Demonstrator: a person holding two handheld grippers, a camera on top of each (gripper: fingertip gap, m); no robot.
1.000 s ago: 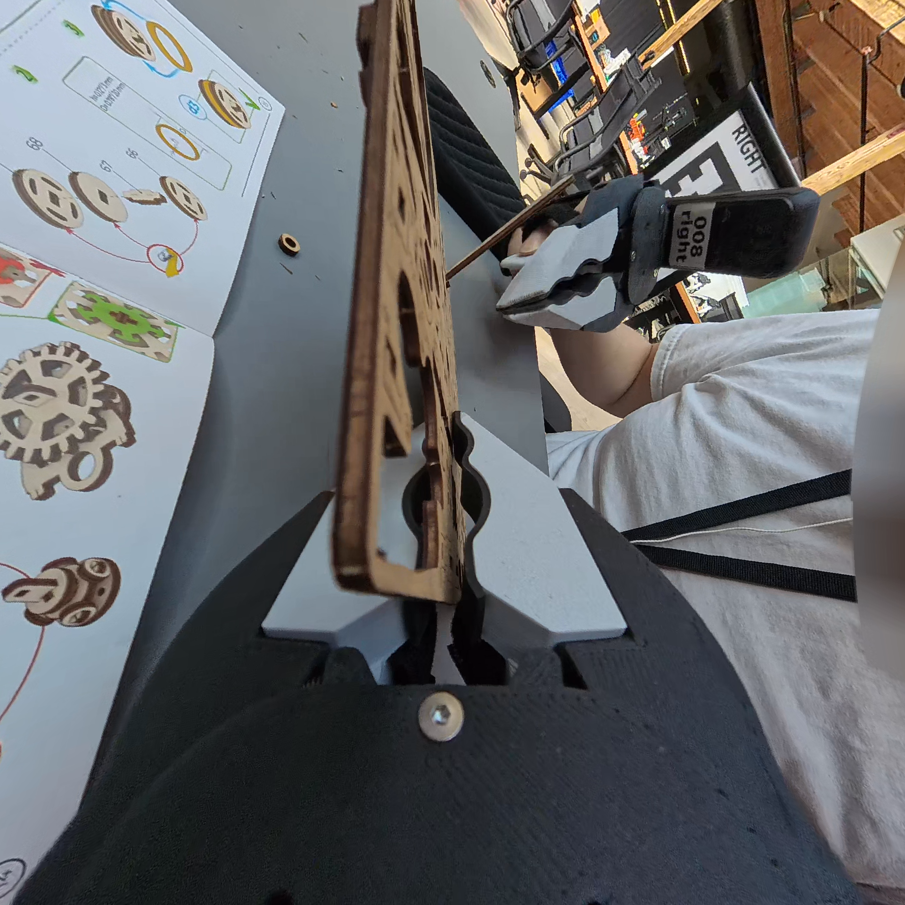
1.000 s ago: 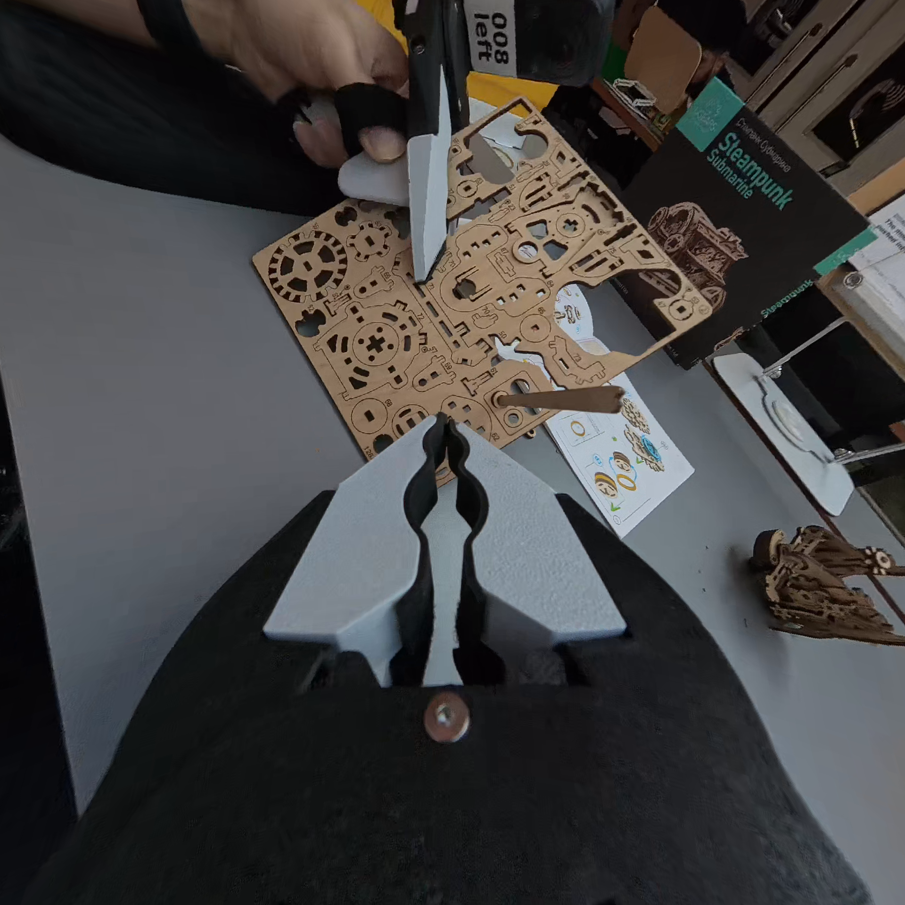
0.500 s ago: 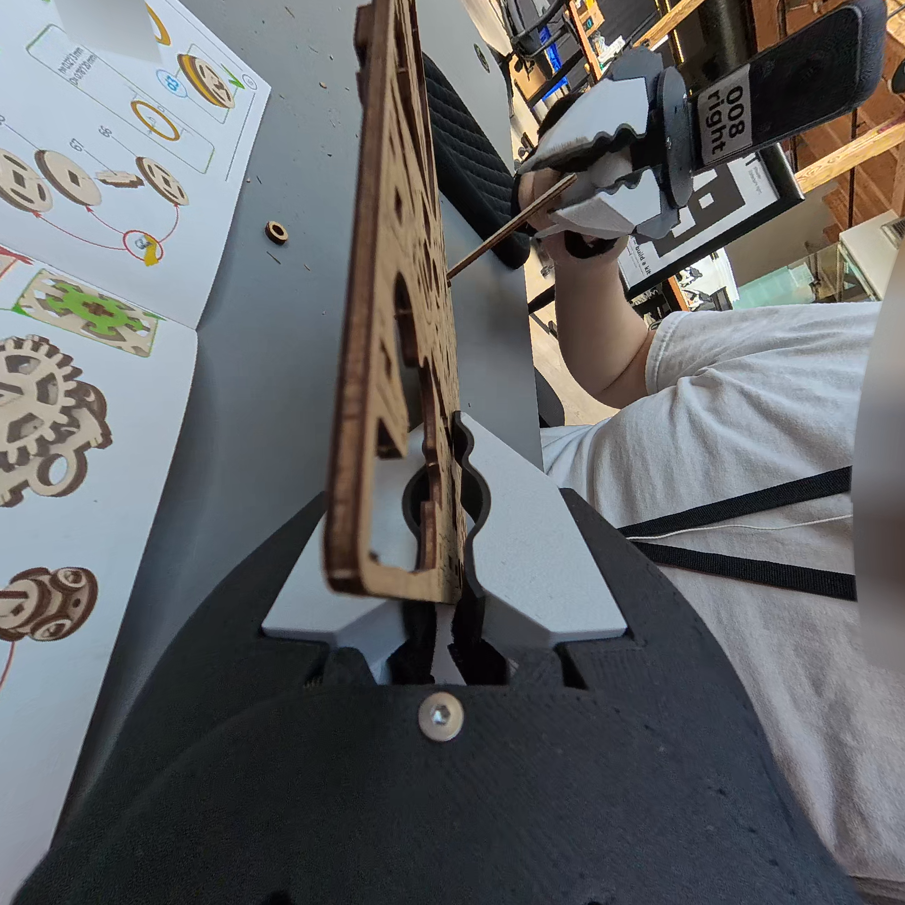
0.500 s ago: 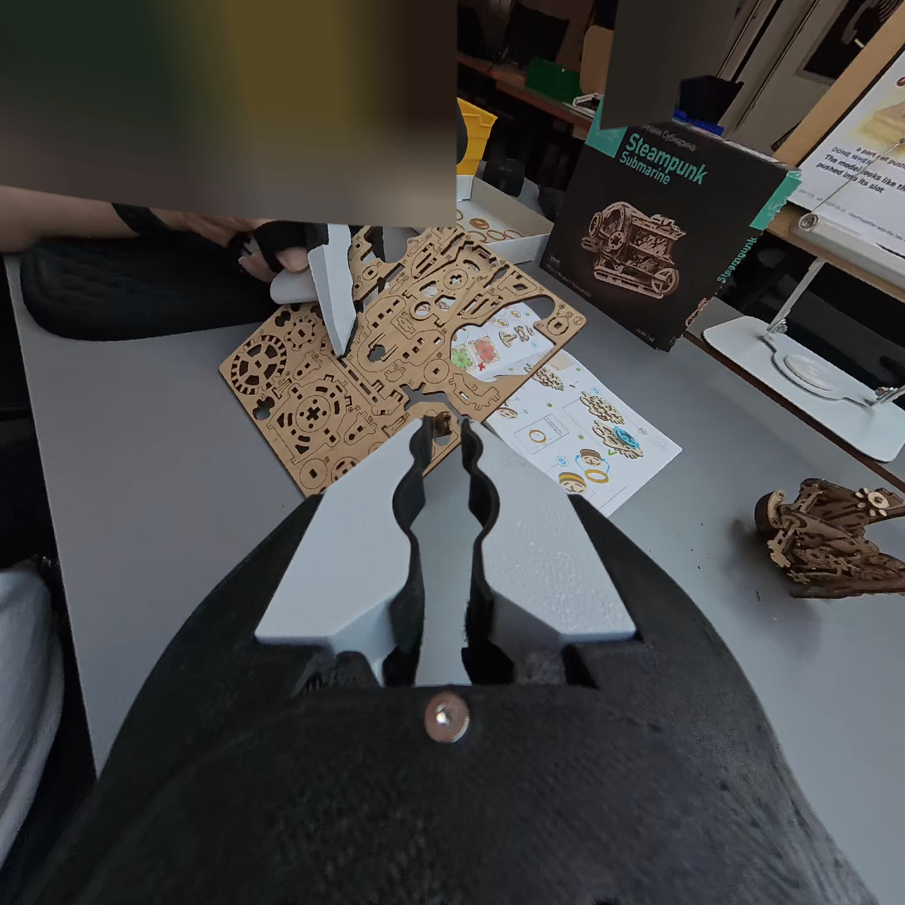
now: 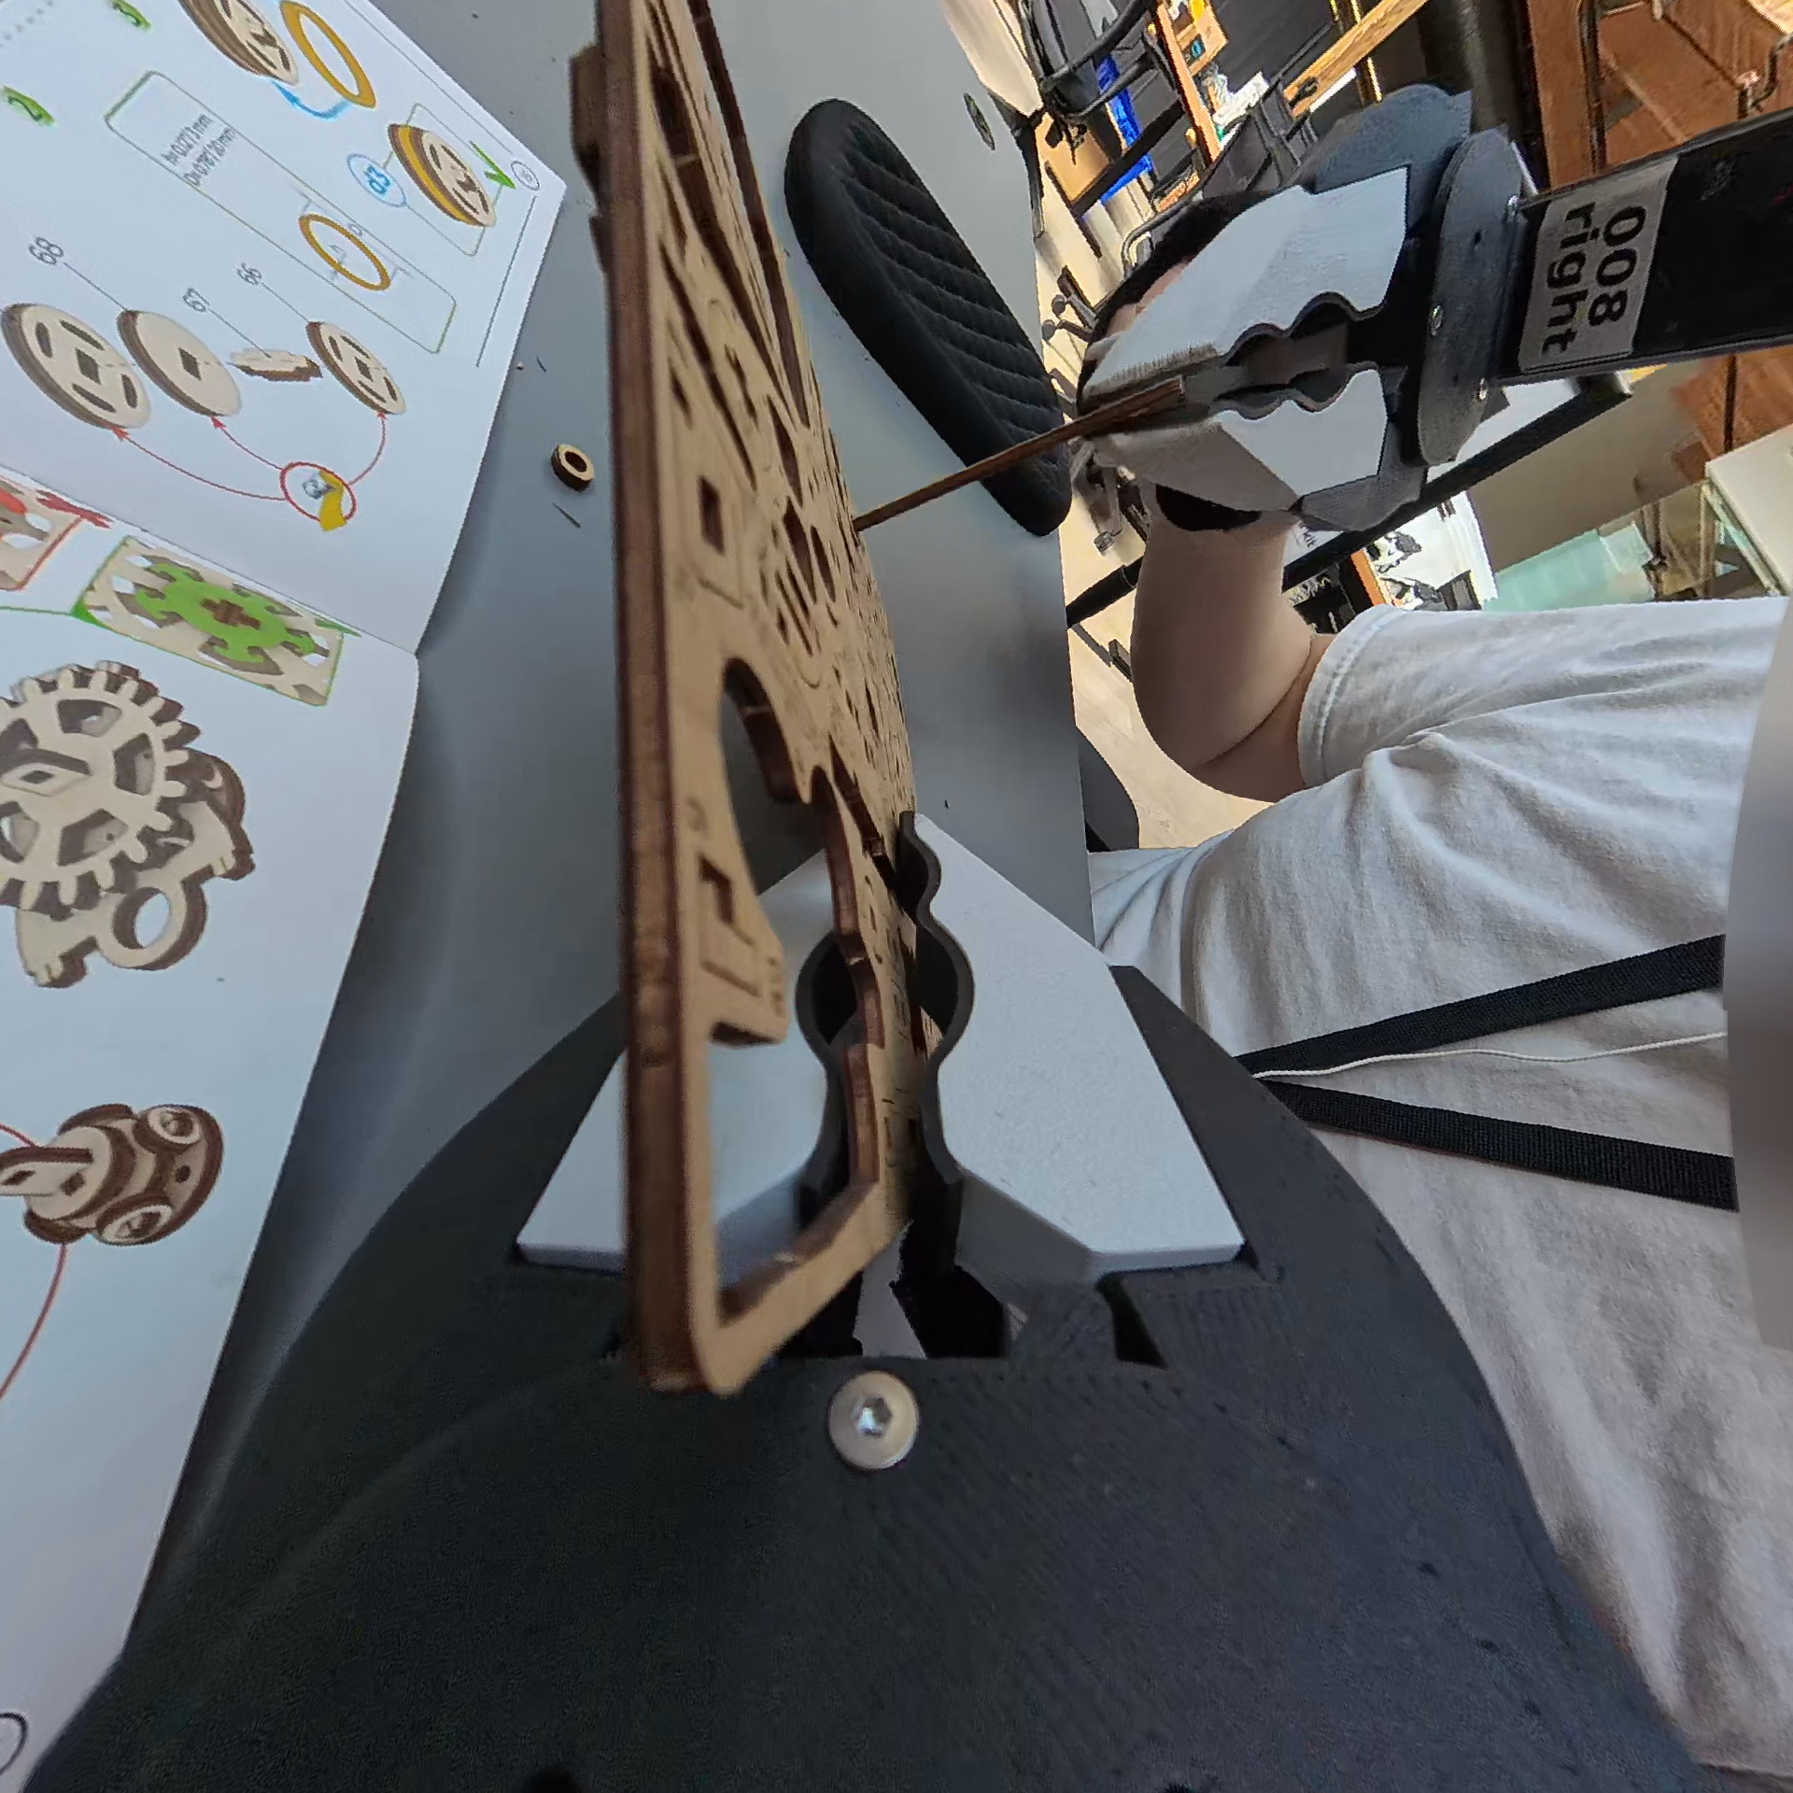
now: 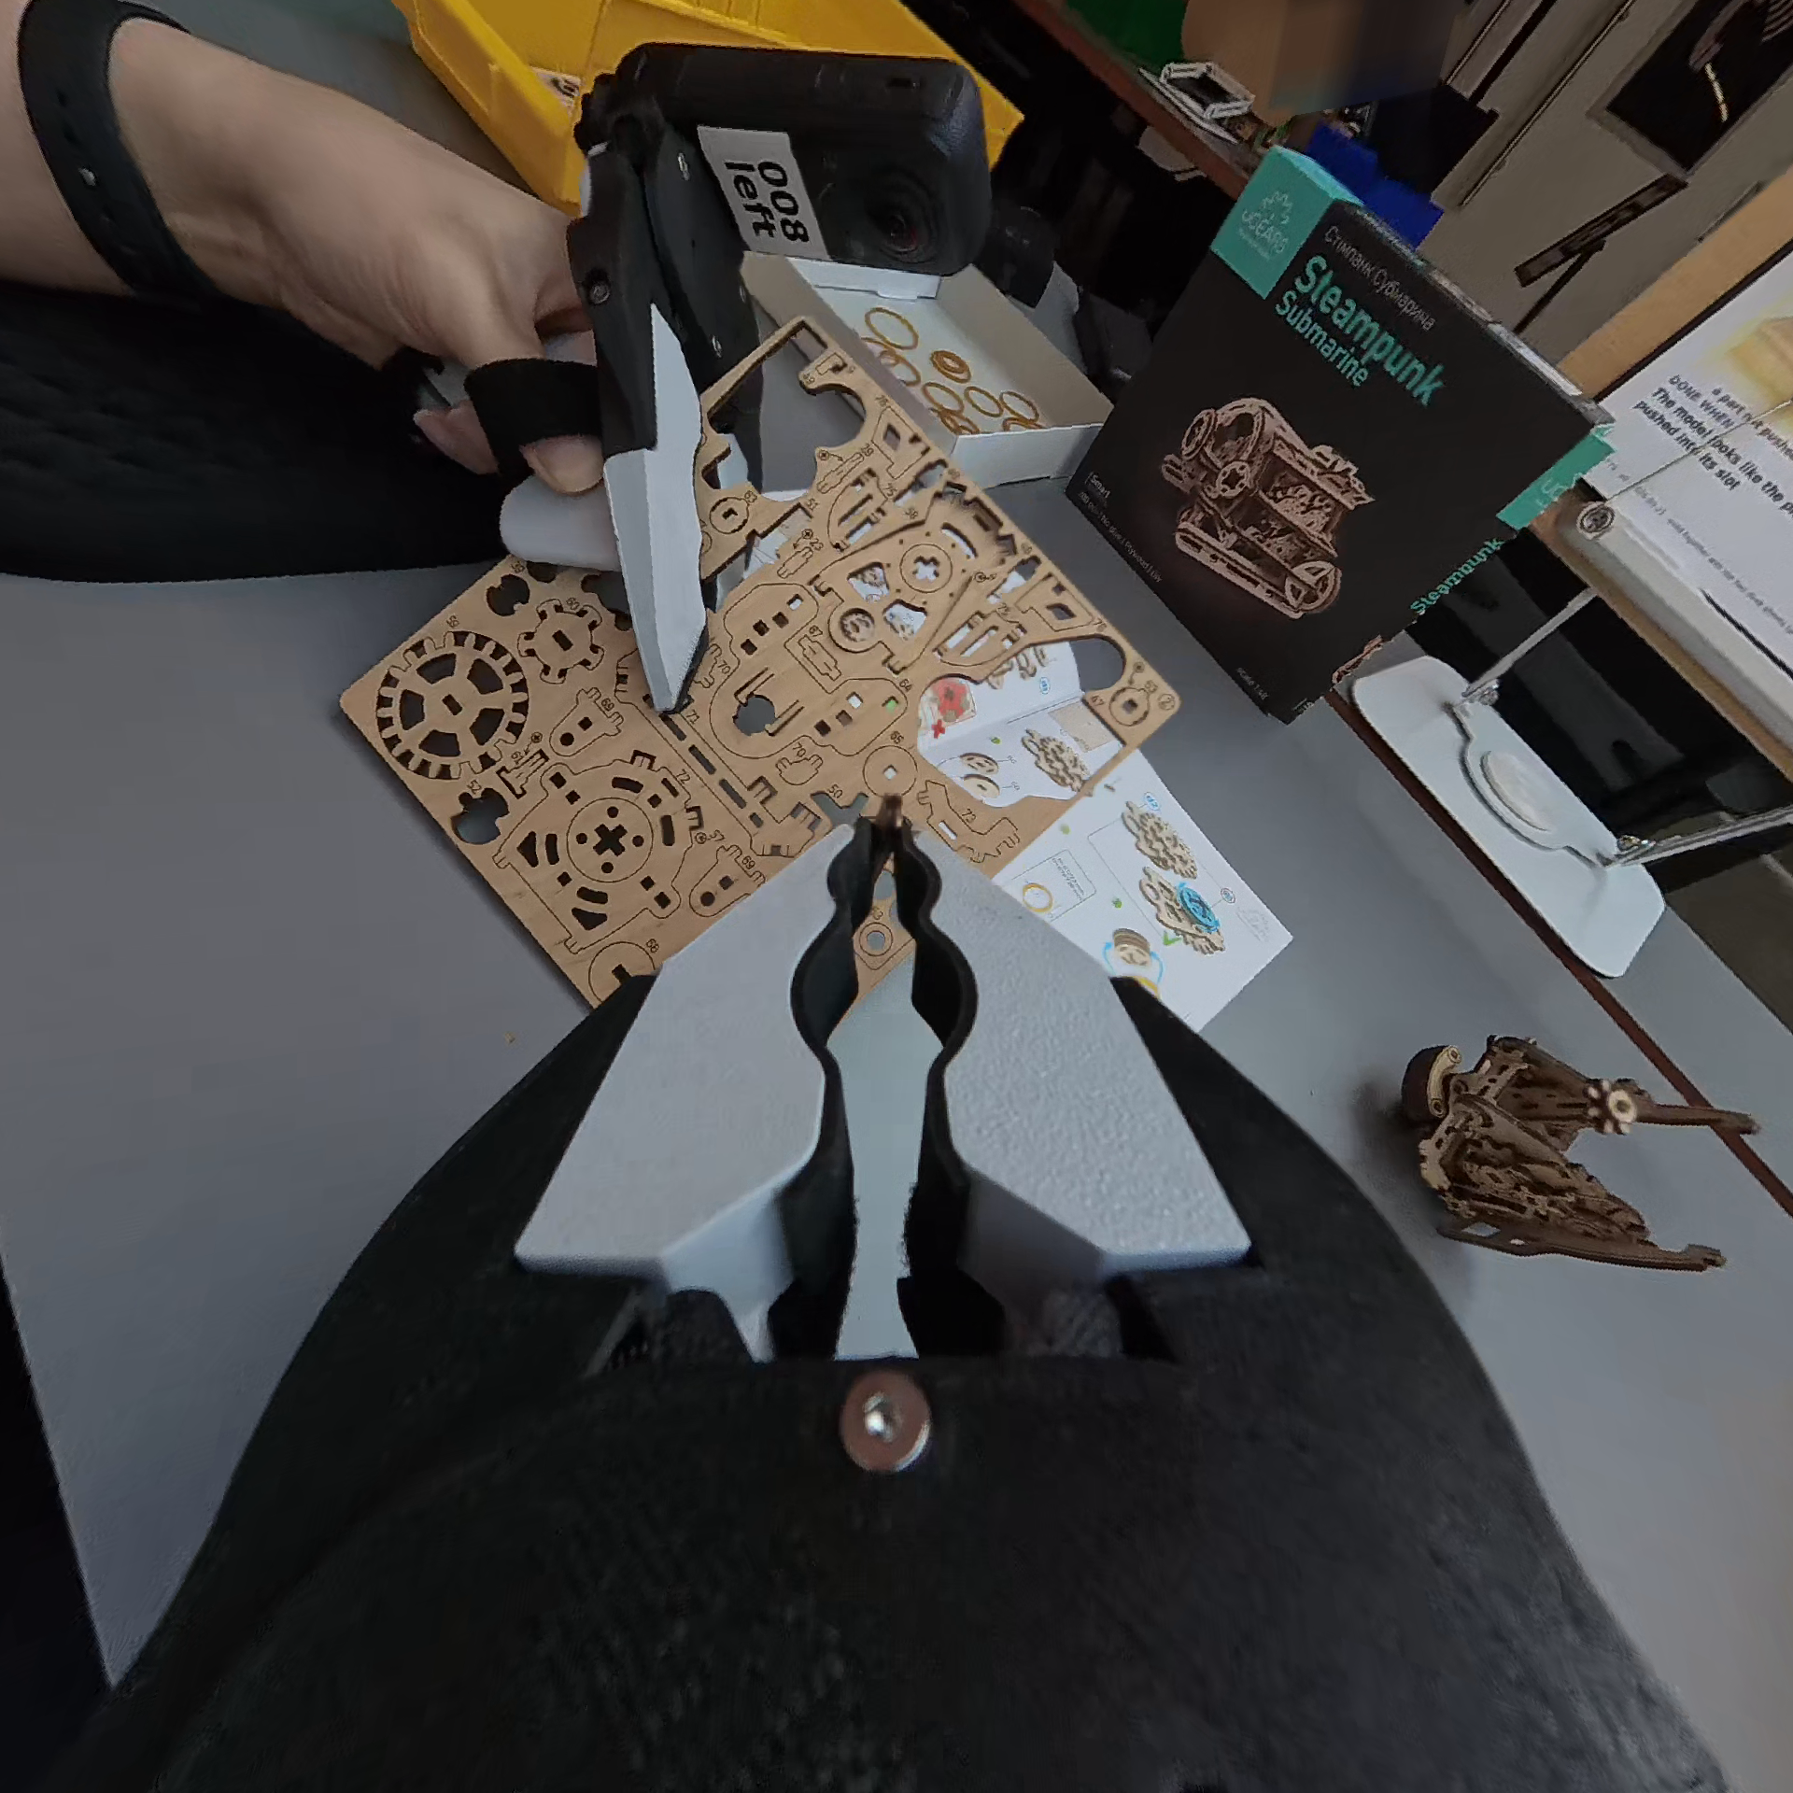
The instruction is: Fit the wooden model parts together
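My left gripper (image 5: 878, 854) is shut on a laser-cut wooden parts sheet (image 5: 699, 621), which shows edge-on in the left wrist view. The right wrist view shows the sheet (image 6: 602, 834) flat-faced over the grey table, with the left gripper (image 6: 674, 694) clamping its far side. My right gripper (image 6: 888, 825) is shut on the free end of a thin wooden stick (image 5: 970, 466). The stick's other end meets the sheet's face. The right gripper (image 5: 1125, 383) shows at upper right in the left wrist view. A half-built wooden model (image 6: 1533, 1155) lies at the right.
An instruction leaflet (image 5: 194, 437) lies under and beside the sheet, with a small wooden ring (image 5: 572, 466) next to it. A dark kit box (image 6: 1329, 456), a white tray of rings (image 6: 970, 388), a yellow bin (image 6: 505, 58) and a white stand base (image 6: 1514, 805) stand behind. A black padded rest (image 5: 922, 320) lies at the table edge. Some 10 centimeters of space lies between my two pairs of fingers. To the half-built wooden model (image 6: 1533, 1155): right tips about 25 centimeters, left tips about 30 centimeters.
The stick stood in the sheet with my right gripper shut and empty below it. The gripper opened, rose to the stick's free end and closed on it. The left still holds the sheet.
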